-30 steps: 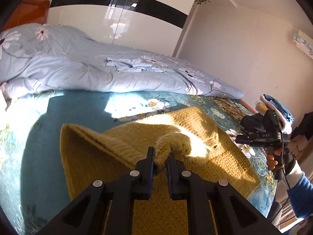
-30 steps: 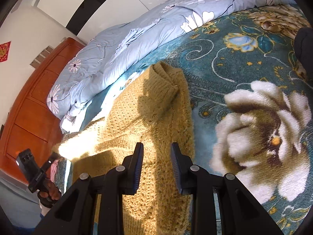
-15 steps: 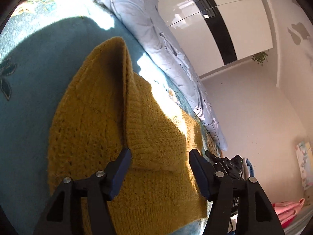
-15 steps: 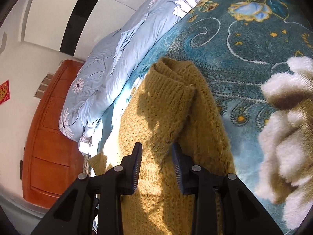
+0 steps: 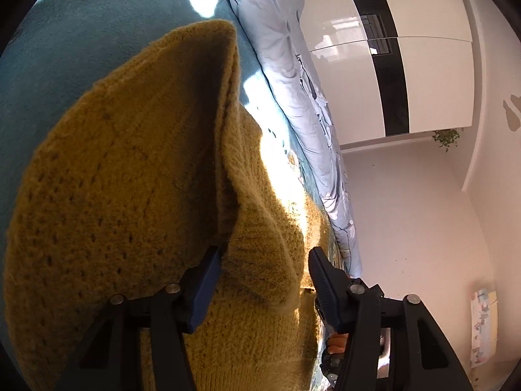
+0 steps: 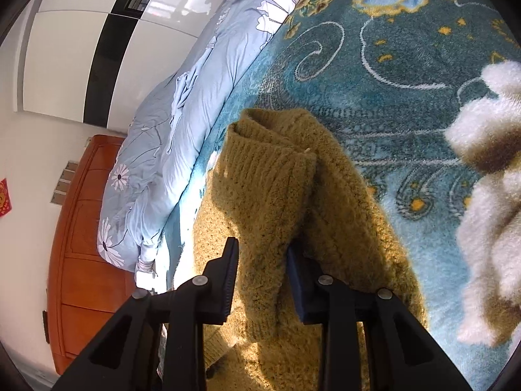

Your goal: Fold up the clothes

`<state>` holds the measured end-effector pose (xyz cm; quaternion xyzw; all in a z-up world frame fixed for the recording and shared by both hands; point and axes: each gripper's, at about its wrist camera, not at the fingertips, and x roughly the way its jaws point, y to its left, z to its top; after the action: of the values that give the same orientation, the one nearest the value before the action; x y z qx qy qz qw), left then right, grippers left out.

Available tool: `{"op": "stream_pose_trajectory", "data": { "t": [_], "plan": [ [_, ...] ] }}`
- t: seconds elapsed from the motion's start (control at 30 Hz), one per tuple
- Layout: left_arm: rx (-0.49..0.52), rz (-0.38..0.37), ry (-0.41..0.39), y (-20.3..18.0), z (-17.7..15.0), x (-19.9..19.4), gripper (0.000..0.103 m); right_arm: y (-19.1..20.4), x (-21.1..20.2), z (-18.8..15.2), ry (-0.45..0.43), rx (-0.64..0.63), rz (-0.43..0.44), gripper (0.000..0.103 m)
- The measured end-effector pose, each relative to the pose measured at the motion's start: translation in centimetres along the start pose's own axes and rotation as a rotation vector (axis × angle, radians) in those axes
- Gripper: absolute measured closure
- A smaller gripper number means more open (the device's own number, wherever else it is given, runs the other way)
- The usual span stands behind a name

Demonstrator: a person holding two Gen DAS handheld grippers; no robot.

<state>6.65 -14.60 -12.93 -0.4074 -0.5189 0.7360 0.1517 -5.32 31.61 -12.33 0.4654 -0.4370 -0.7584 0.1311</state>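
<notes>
sweater (image 5: 130,179) lies on the bedspread (image 6: 390,97), beside the quilt (image 6: 195,97) | left gripper (image 5: 265,270) spread wide around a cuff | right gripper (image 6: 262,260) apart astride the sleeve | we judge it soft, floppy, stretchy: pinch ribbed edges

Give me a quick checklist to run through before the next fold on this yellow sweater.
1. Left hand-held gripper released: ok, jaws wide open.
2. Right hand-held gripper open: ok, folded sleeve sits between the jaws; contact cannot tell.
3. Mustard-yellow knitted sweater on the teal floral blanket: ok.
4. Sleeve folded onto the body: ok.
5. Light blue floral duvet clear of the sweater: ok.
6. Hem flat: cannot tell.
</notes>
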Motion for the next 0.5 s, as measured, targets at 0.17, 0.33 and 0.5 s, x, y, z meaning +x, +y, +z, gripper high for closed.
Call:
{"op": "stream_pose_trajectory", "data": {
  "t": [0.17,0.33,0.5],
  "plan": [
    [0.003,0.044,-0.041,-0.5,-0.2,-0.9,0.087,1.0,-1.2,-0.6,-0.023,-0.043,-0.003,0.093],
    [0.068,0.035,-0.107,-2.1,-0.6,-4.4,0.089,3.3,-4.5,-2.7,-0.059,-0.148,0.049,0.094],
    [0.095,0.04,-0.145,-1.9,-1.6,-8.7,0.089,3.9,-7.9,-7.2,-0.075,-0.23,0.093,0.094]
  ]
}}
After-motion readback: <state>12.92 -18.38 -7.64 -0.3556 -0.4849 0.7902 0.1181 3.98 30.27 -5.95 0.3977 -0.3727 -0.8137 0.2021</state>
